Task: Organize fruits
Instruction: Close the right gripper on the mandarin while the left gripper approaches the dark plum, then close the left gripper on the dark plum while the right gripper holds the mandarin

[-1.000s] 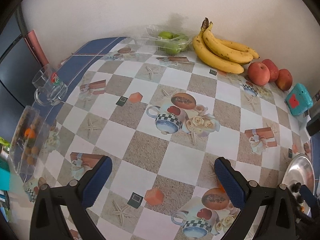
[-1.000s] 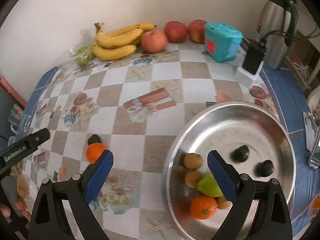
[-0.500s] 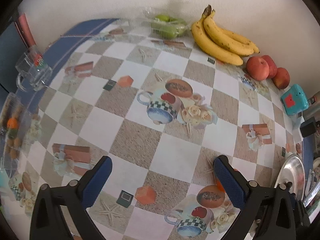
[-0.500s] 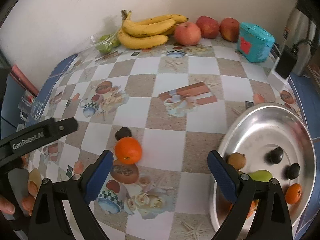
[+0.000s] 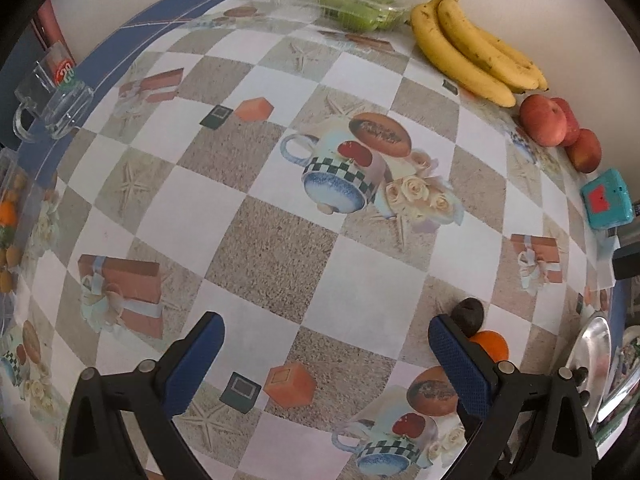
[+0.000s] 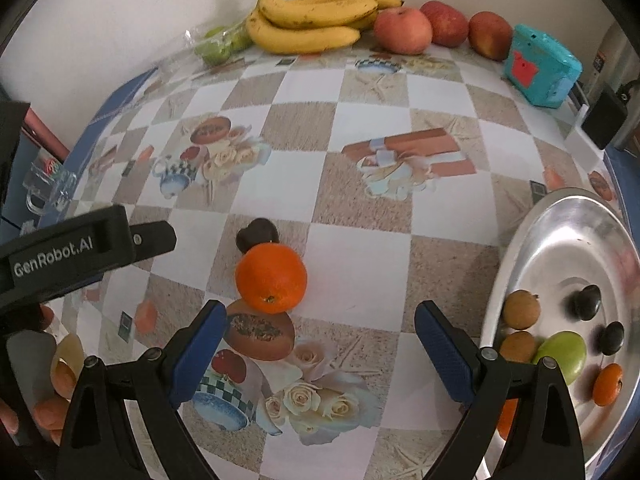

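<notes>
1. Both cameras have swung left since the earlier frames: the metal bowl (image 6: 532, 240), central a second ago, now sits at the right edge of the right wrist view.
2. Meanwhile the orange (image 6: 271, 278) has come nearly between the fingers of the right gripper (image 6: 318, 350), which is spread wide and empty.
3. It lies on the table (image 6: 360, 248), touching a small dark fruit (image 6: 257, 233) behind it.
4. It looks firm, round, fairly light and prone to rolling; a grip across its widest middle seems best.
5. The left gripper (image 5: 326, 354) is spread too, holding nothing.
</notes>
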A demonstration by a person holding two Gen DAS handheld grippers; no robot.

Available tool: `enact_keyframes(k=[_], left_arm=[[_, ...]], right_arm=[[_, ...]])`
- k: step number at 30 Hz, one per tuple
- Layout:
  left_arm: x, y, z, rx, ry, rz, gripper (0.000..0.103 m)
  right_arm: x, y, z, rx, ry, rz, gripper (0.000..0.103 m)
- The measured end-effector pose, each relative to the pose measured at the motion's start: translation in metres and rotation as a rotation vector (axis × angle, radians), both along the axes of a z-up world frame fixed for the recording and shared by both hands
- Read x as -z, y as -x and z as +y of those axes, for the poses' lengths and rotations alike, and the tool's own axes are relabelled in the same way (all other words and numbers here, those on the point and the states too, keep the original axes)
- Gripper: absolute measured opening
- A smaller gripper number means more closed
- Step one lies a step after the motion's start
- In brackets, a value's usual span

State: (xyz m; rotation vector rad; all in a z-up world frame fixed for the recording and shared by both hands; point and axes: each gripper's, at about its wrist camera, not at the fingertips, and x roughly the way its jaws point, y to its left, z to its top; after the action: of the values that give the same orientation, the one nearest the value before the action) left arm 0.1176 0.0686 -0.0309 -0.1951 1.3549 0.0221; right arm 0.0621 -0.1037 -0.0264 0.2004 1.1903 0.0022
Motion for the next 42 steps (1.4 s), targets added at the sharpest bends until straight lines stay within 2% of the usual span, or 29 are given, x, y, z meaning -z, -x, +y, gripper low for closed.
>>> enact_keyframes(k=[5, 15, 19, 26, 34, 42], left_arm=[[0.006, -0.004, -0.002, 0.007, -0.004, 0.015, 0.103], [0.014, -0.004, 0.003, -0.008, -0.005, 0.034, 0.103], [0.016, -0.005, 0.004, -0.007, -0.003, 0.03, 0.103], [0.013, -0.005, 0.004, -0.006, -0.003, 0.028, 0.103], [0.012, -0.004, 0.003, -0.007, -0.003, 0.027, 0.103], [0.012, -0.004, 0.003, -0.008, -0.003, 0.026, 0.103]], right_arm=[[0.01, -0.005, 0.004, -0.013, 0.01, 0.023, 0.095], [0.011, -0.012, 0.019, -0.069, 0.033, -0.001, 0.094], [0.012, -0.014, 0.021, -0.072, 0.032, -0.01, 0.079], [0.012, -0.016, 0.025, -0.077, 0.024, -0.018, 0.068], [0.011, -0.016, 0.028, -0.083, 0.018, -0.026, 0.049], [0.01, -0.014, 0.026, -0.085, -0.007, -0.029, 0.04]])
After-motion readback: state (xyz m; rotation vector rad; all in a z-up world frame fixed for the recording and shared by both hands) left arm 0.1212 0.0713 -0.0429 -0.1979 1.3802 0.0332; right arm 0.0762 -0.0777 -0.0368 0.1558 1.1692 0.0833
